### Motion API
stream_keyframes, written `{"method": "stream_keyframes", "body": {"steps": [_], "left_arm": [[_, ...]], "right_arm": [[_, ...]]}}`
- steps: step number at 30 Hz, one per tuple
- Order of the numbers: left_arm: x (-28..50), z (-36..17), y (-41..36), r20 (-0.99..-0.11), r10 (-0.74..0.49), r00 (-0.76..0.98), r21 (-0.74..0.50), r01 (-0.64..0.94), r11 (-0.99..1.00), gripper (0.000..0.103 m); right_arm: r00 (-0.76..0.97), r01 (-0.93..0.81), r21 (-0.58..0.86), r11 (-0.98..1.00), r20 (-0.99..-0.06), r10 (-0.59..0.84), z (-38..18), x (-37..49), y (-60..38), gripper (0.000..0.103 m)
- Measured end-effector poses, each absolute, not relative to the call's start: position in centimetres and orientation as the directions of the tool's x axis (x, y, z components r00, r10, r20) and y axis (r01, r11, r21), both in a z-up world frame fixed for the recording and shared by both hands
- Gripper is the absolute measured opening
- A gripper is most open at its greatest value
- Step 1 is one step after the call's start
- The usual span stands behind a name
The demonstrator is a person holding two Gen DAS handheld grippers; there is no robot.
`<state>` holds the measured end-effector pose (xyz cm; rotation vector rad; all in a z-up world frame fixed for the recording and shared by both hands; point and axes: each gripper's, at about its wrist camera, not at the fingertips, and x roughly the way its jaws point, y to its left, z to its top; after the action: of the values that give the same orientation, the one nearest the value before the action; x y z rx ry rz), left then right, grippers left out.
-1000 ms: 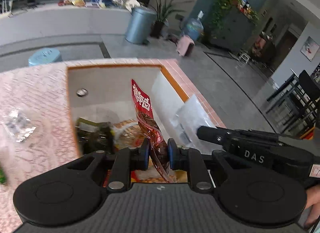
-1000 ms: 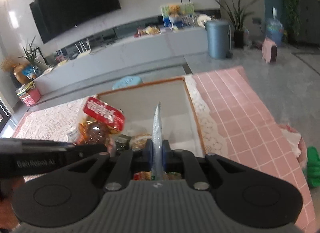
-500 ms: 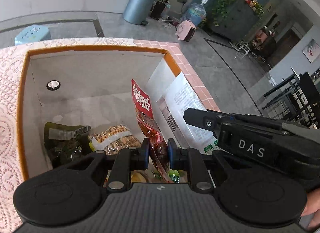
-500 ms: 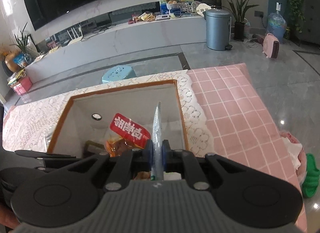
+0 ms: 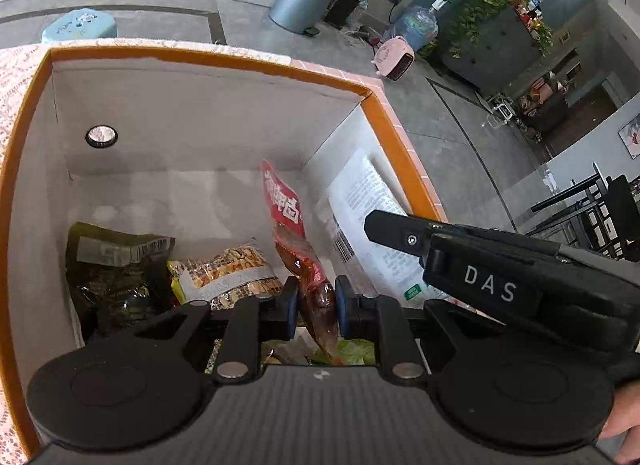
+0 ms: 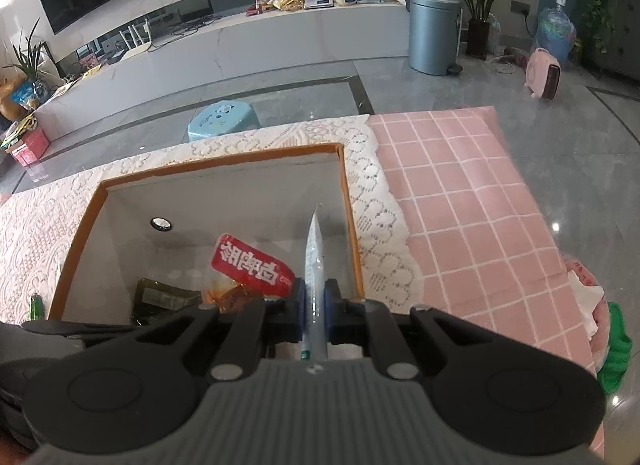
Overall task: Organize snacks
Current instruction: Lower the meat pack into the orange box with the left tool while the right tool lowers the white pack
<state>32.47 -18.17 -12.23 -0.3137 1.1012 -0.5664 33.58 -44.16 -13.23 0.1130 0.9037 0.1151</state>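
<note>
Gripping red packet — left claw; right claw pinches white pouch (lower ends hidden).

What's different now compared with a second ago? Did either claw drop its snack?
Neither dropped anything. Both came forward and down over the orange-rimmed box: the left gripper carried its red snack packet inside, and the right gripper lowered its white packet along the right wall. Unchanged: both grips stay shut, and the dark green packet and yellow packet lie on the box floor.
</note>
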Motion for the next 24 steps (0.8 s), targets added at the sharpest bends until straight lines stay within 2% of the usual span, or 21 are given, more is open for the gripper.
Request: {"method": "stream_keyframes", "body": {"steps": [18, 24], "left_arm": [[32.7, -12.1, -16.6, -0.722, -0.635, 0.275, -0.593, 0.227, 0.773, 0.023], [32.8, -11.9, -17.5, -0.720, -0.627, 0.297, -0.584, 0.229, 0.779, 0.014]], "right_arm": [[0.603, -0.077, 0.119, 0.990, -0.785, 0.141, -12.7, 33.1, -43.7, 0.010], [0.627, -0.057, 0.108, 0.993, -0.770, 0.119, -11.8, 31.2, -44.2, 0.014]]}}
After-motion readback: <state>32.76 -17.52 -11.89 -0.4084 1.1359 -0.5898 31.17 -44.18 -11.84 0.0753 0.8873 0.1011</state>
